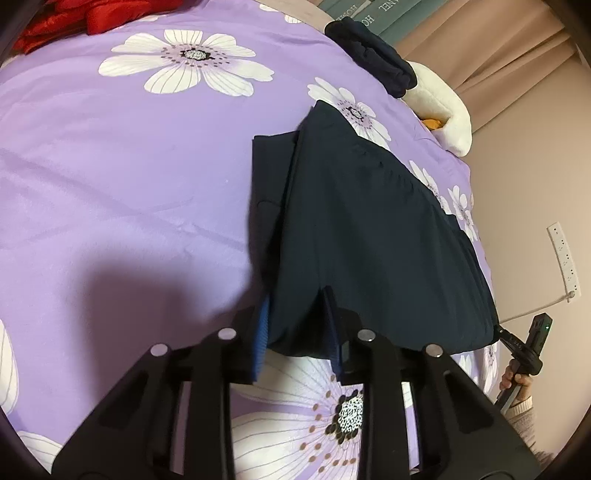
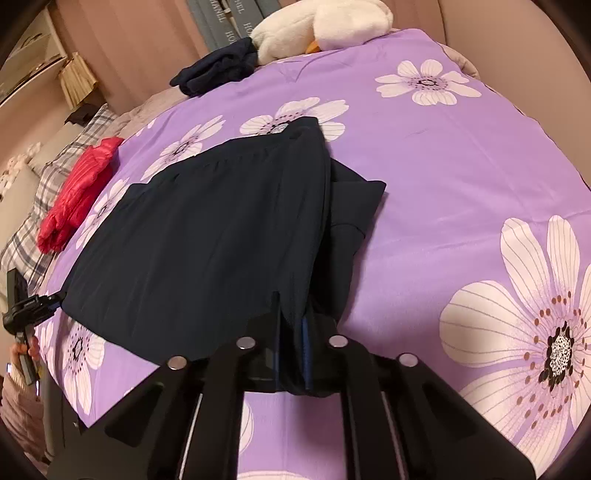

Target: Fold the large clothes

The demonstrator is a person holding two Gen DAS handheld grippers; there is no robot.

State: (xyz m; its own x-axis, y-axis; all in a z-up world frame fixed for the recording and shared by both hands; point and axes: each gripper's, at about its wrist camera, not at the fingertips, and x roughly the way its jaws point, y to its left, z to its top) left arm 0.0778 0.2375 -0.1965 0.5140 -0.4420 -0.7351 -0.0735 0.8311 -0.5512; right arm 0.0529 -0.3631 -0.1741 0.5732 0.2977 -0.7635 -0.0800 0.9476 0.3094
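A dark navy garment (image 1: pixel 373 236) lies partly folded on the purple flowered bedspread (image 1: pixel 110 177); it also shows in the right wrist view (image 2: pixel 207 236). My left gripper (image 1: pixel 295 317) is shut on the garment's near edge, cloth pinched between the blue pads (image 1: pixel 260 336). My right gripper (image 2: pixel 293 321) is shut on the garment's other near corner. The right gripper shows at the far right of the left wrist view (image 1: pixel 524 347), and the left gripper shows at the left edge of the right wrist view (image 2: pixel 29 310).
A red puffy jacket (image 2: pixel 77 192) lies by the plaid pillow (image 2: pixel 48 192). A small dark folded garment (image 2: pixel 218 68) and a white plush toy (image 2: pixel 325 26) sit at the bed's far end. A wall with a power strip (image 1: pixel 563 258) is beside the bed.
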